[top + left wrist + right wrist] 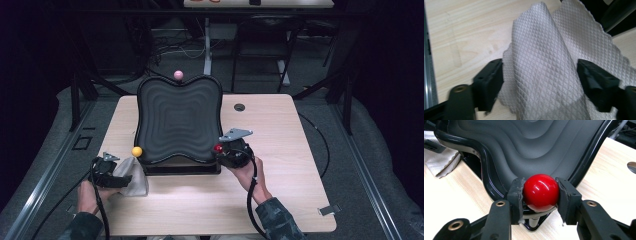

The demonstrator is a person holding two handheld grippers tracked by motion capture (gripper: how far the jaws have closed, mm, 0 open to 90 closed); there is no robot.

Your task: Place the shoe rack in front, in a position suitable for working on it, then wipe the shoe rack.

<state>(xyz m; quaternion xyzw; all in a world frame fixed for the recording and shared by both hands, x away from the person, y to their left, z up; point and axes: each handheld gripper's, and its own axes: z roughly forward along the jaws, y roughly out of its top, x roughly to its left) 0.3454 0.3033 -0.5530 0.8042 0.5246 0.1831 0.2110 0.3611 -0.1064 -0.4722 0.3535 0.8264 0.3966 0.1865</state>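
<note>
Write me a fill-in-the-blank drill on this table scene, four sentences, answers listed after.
1. The right gripper is shut on the ____ ball.
2. The thing between the left gripper's jaws is a grey ____.
3. The ball at the tray's far edge is ____.
4. The yellow ball sits at the tray's near ____ corner in the high view.

Missing words: red; cloth; pink; left
</note>
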